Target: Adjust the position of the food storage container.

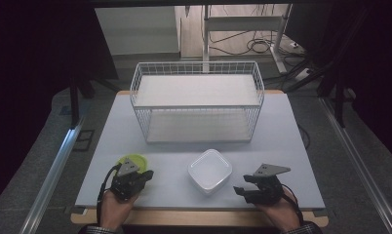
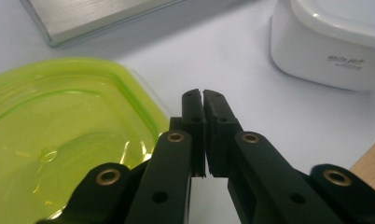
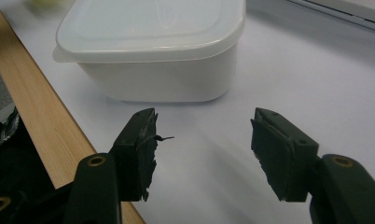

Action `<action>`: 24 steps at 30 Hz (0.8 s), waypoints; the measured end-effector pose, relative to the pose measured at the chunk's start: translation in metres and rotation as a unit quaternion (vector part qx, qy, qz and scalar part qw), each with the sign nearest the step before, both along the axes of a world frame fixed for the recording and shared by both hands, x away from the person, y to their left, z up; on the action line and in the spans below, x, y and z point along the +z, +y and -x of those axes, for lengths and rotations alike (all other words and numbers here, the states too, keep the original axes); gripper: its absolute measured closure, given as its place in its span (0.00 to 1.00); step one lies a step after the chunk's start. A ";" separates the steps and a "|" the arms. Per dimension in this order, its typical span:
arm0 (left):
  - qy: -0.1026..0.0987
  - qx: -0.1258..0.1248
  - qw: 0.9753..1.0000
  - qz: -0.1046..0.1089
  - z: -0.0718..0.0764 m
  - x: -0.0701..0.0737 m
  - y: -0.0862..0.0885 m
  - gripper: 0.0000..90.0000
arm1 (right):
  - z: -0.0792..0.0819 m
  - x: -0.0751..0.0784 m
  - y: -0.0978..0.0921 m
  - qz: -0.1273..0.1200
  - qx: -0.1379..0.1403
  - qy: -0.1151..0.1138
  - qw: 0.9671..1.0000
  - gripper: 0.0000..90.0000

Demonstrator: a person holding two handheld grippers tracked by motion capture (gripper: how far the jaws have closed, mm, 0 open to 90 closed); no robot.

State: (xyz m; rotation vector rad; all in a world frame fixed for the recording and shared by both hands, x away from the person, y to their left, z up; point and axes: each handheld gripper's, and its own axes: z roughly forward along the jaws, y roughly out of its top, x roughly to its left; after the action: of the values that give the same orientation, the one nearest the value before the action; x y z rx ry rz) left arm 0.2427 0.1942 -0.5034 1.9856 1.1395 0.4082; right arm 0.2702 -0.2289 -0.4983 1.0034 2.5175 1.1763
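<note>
Right gripper (image 3: 202, 144) spread wide just short of white tub (image 3: 153, 51), left gripper (image 2: 203, 100) clenched empty — tub prob. light, slick plastic, grab sidewalls under lid.

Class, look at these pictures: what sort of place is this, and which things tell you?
Probably a lab or workshop recording bench: a table with a wire rack, cables on the floor, dark curtains around.
</note>
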 end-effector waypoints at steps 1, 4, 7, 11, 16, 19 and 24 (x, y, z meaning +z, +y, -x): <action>0.000 0.000 1.000 0.000 0.000 0.000 0.000 0.97 | 0.000 0.000 0.000 0.000 0.000 0.000 1.000 0.46; -0.011 -0.013 1.000 0.003 0.005 0.003 -0.011 0.97 | 0.000 0.002 -0.001 0.005 -0.002 -0.001 1.000 0.52; -0.014 -0.033 0.999 0.001 0.009 0.003 -0.024 0.97 | -0.001 0.004 -0.002 0.010 -0.001 -0.005 1.000 0.61; -0.010 -0.060 0.998 0.006 0.011 0.000 -0.044 0.98 | -0.005 0.008 -0.001 0.014 0.000 -0.010 1.000 0.78; -0.003 -0.081 0.997 0.012 0.008 -0.005 -0.066 0.98 | -0.020 0.012 0.001 0.001 0.000 -0.006 1.000 0.97; 0.002 -0.084 0.996 0.015 0.005 -0.007 -0.072 0.98 | -0.027 0.011 0.005 0.012 0.001 -0.008 1.000 0.99; 0.016 -0.087 0.996 0.016 -0.004 -0.014 -0.086 0.98 | -0.052 0.007 0.015 0.030 -0.004 -0.009 1.000 0.99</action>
State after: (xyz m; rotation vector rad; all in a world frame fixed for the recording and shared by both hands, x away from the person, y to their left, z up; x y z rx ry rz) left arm 0.2464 0.1081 -0.5172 2.0509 0.9762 0.2657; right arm 0.3222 -0.2135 -0.4915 0.9826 2.5171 1.0966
